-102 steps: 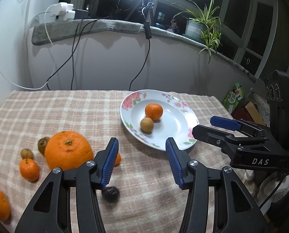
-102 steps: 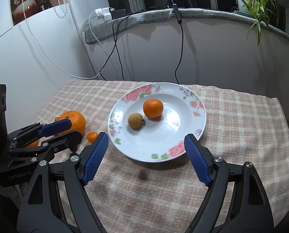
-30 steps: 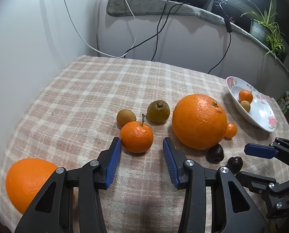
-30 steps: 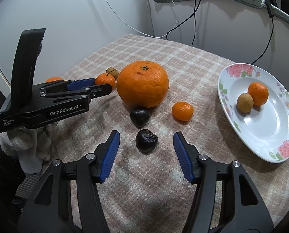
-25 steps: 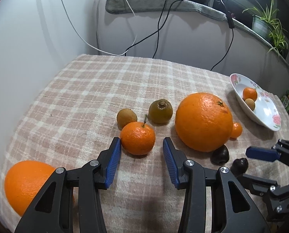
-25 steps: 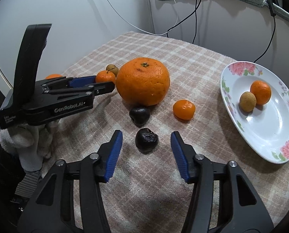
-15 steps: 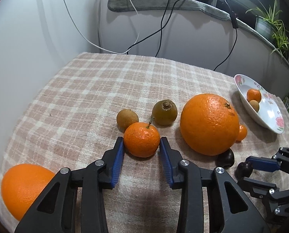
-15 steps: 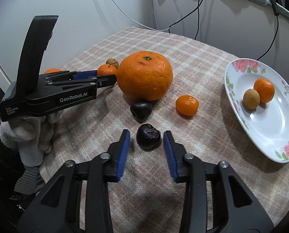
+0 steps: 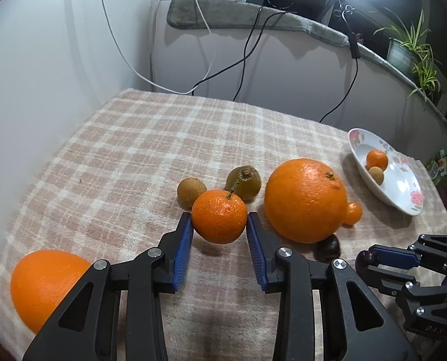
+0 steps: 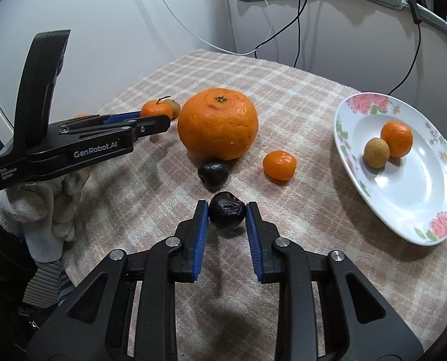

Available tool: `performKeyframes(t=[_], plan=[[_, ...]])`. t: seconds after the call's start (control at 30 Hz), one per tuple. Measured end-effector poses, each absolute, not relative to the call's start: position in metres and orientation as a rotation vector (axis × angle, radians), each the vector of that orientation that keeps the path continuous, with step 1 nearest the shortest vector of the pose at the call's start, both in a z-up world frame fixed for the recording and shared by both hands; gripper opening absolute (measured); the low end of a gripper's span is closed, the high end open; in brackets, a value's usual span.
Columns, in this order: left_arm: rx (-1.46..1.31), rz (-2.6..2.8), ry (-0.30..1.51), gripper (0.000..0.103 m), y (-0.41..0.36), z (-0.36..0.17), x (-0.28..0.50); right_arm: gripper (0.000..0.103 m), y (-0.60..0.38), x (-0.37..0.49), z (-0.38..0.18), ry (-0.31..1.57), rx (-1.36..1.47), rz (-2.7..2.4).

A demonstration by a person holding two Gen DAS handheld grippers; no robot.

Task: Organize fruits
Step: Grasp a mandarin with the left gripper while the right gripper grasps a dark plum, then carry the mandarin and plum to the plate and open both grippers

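My left gripper (image 9: 219,224) clamps a mandarin (image 9: 219,220), my right gripper (image 10: 227,214) a dark fruit (image 10: 226,213), on the checked cloth (image 9: 139,156) beneath a cabled sill (image 9: 253,15).

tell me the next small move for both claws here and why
Probably lift both straight up. The left claw is shut on the small tangerine, and the right claw has just closed on the dark wrinkled fruit. Both fruits still sit on the checked cloth, and the floral plate has room.
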State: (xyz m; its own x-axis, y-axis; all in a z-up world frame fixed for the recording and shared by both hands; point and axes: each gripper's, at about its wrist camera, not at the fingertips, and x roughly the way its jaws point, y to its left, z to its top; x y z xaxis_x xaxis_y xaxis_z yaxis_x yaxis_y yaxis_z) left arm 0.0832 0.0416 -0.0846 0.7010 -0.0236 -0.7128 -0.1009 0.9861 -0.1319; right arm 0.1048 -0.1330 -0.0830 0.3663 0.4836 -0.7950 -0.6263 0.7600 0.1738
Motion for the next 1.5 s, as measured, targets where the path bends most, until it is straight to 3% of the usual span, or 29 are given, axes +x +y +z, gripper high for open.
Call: performKeyframes(t=[0.67,1.5], plan=[[-0.154,-0.072,0.709,0.035,0.005,-0.043,0.066,0.027,-0.187,0.092,-0.047,0.868,-0.093,0.629],[-0.104,-0.288,0.731,0.035,-0.086,-0.042,0.097,0.027,-0.265,0.122,-0.039,0.839,-0.03,0.455]])
